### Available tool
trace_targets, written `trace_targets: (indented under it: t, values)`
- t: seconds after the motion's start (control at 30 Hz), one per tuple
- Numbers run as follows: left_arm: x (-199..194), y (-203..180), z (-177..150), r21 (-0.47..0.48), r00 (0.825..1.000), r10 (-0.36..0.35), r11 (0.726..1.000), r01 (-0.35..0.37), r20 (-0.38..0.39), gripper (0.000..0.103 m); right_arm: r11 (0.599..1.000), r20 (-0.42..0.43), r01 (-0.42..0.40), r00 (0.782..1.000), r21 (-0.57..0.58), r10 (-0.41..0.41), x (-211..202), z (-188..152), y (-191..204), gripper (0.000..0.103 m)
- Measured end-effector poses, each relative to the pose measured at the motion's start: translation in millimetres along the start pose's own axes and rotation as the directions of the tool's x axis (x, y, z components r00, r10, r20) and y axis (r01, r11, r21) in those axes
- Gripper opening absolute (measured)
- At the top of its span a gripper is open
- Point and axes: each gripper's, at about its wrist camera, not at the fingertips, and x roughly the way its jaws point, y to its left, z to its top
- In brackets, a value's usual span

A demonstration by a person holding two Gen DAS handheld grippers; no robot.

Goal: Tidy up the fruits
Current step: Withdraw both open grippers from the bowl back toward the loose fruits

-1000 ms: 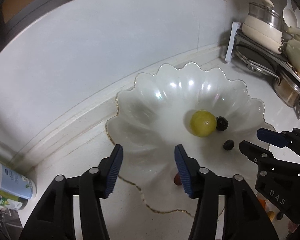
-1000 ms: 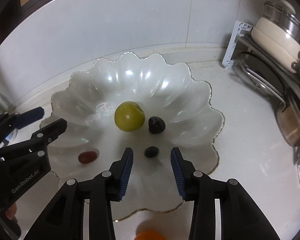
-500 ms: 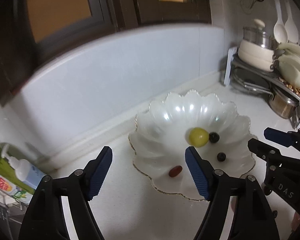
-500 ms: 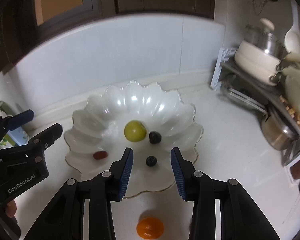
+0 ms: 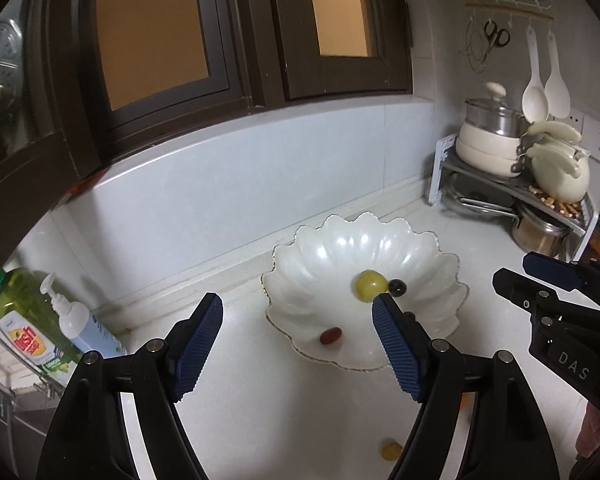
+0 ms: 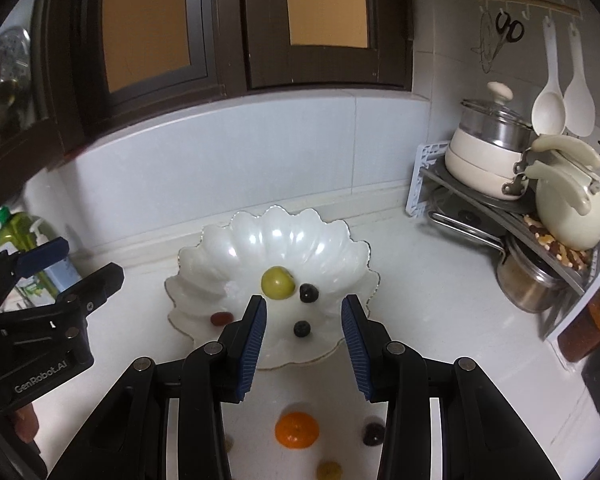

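While both grippers hang above the table with nothing between their pads, the white scalloped bowl (image 6: 274, 236) serves as the landmark for everything else. The left gripper (image 5: 298, 346) stands wide apart and empty; the right gripper (image 6: 304, 344) is set narrower, its blue pads parted and also empty.

Inside the bowl lie four fruits: one yellow-green plum (image 6: 277, 283) near the middle, two dark grapes, one (image 6: 309, 293) just beside the plum and one (image 6: 302, 329) nearer the front rim, and one red date (image 6: 221, 318) at the left inner slope. On the table in front of the bowl, four more pieces wait: one orange tangerine (image 6: 297, 429), one dark red fruit (image 6: 373, 434) beside it, one small yellowish fruit (image 6: 329, 469) nearer still, and another small one partly hidden behind the right gripper's left finger.

By the look of it, the tangerine is light and soft-skinned, with enough give for a grip across its widest part. The small round fruits seem smooth, likely to roll or squirt out, and easily bruised, so a gentle, centred pinch suits them. The bowl looks glossy, thin-rimmed and fragile, best left where it sits.
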Motion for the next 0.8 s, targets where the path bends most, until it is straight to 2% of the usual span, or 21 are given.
trace_targets:
  t: [0.33, 0.8]
  values:
    - [-55, -12, -16, -0.037, 0.999, 0.0, 0.999, 0.002, 0.054, 0.078, 1.0, 0.057, -0.022, 0.998, -0.004, 0.022, -47, -20, -8, 0.041]
    - [-113, -43, -41, -0.028, 0.992, 0.033, 0.999, -0.03, 0.124, 0.079, 0.999, 0.129, -0.034, 0.991, -0.001, 0.034, -100, -47, -29, 0.041]
